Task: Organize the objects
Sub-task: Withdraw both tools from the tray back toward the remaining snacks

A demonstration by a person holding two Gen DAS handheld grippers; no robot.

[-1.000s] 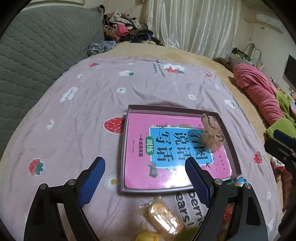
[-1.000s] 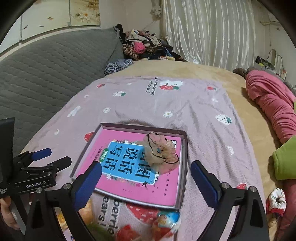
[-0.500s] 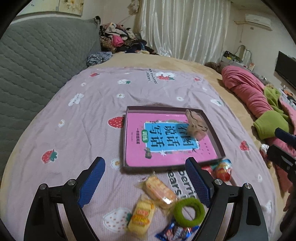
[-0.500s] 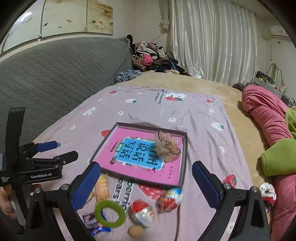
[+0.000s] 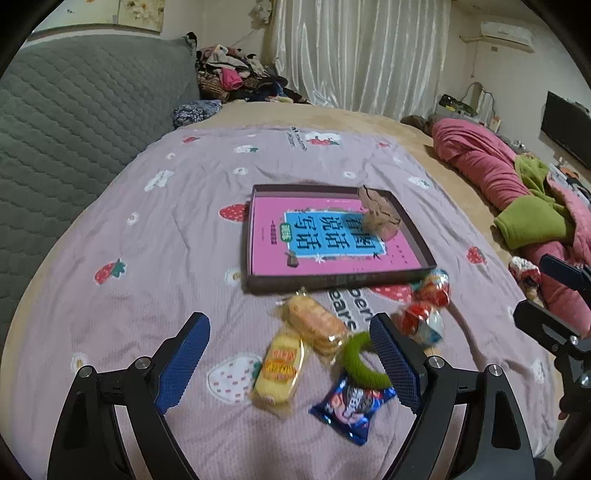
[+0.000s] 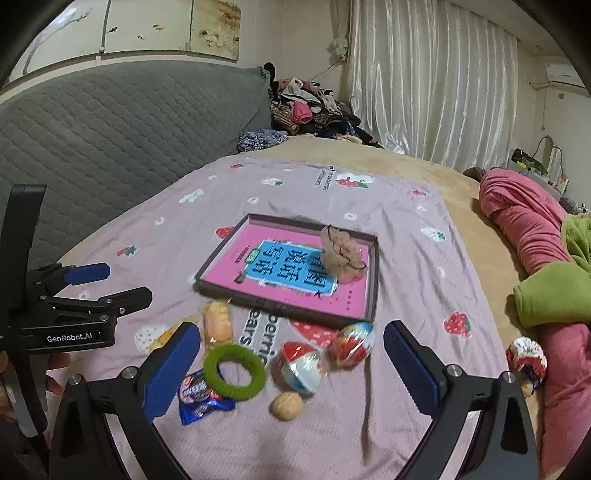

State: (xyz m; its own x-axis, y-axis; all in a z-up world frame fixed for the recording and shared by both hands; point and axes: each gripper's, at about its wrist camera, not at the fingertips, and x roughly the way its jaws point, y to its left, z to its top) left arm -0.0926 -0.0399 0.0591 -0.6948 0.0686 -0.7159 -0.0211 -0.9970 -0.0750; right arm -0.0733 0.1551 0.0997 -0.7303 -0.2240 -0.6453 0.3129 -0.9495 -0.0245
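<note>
Left wrist view: the left gripper (image 5: 290,358) hangs wide open and empty above a yellow snack pack (image 5: 279,366) (green ring (image 5: 360,363) beside it). The right gripper (image 6: 291,363), equally spread and empty, hovers over two foil eggs (image 6: 301,365) and what may be a walnut (image 6: 286,405); the shallow tray (image 6: 373,280) lies beyond, holding a pink book (image 6: 288,267) and beige scrunchie (image 6: 341,254).

A wide bed fills the room, spread with a lilac strawberry-print sheet (image 5: 155,236) over a tan blanket (image 6: 424,170). A grey quilted headboard (image 5: 74,122) runs along one side, with a heap of clothes (image 6: 310,110) at its far end, just before pale glossy curtains (image 6: 432,74). A pink quilt (image 5: 491,166) lies rumpled opposite, and an air conditioner (image 5: 506,31) hangs on the cream wall.
</note>
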